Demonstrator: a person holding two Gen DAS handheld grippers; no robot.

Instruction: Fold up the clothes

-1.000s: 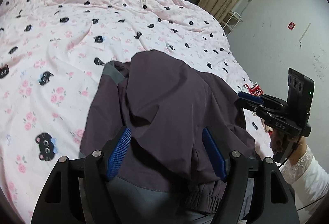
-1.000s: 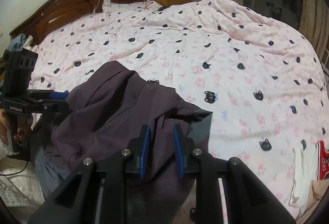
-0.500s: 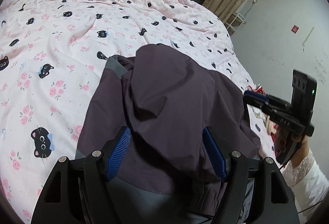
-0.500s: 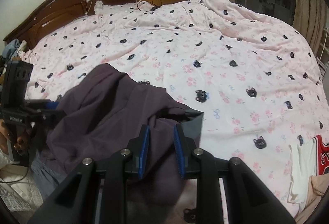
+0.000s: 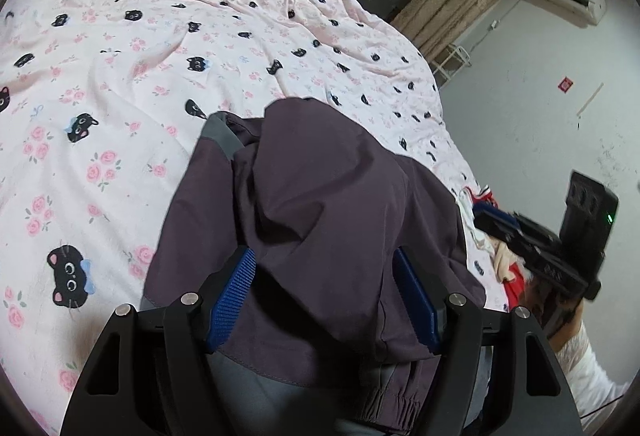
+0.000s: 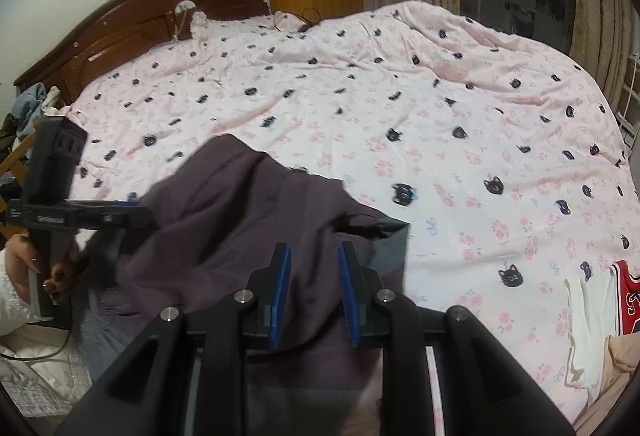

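The dark purple fabric jacket (image 5: 320,204) runs off the bottom edge in both views, so its lower hem stays unseen. Beside it, the right tool (image 5: 532,240) is motion-blurred, its fingertips indistinct.

Bed (image 6: 400,108): pink cat-print cover, dark wooden headboard (image 6: 132,24).
On it: purple jacket (image 5: 320,204) near edge; red-white jersey (image 6: 632,288) beside, apart.

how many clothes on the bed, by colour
dark purple-grey garment: 1
red jersey: 1
white garment: 1
total: 3
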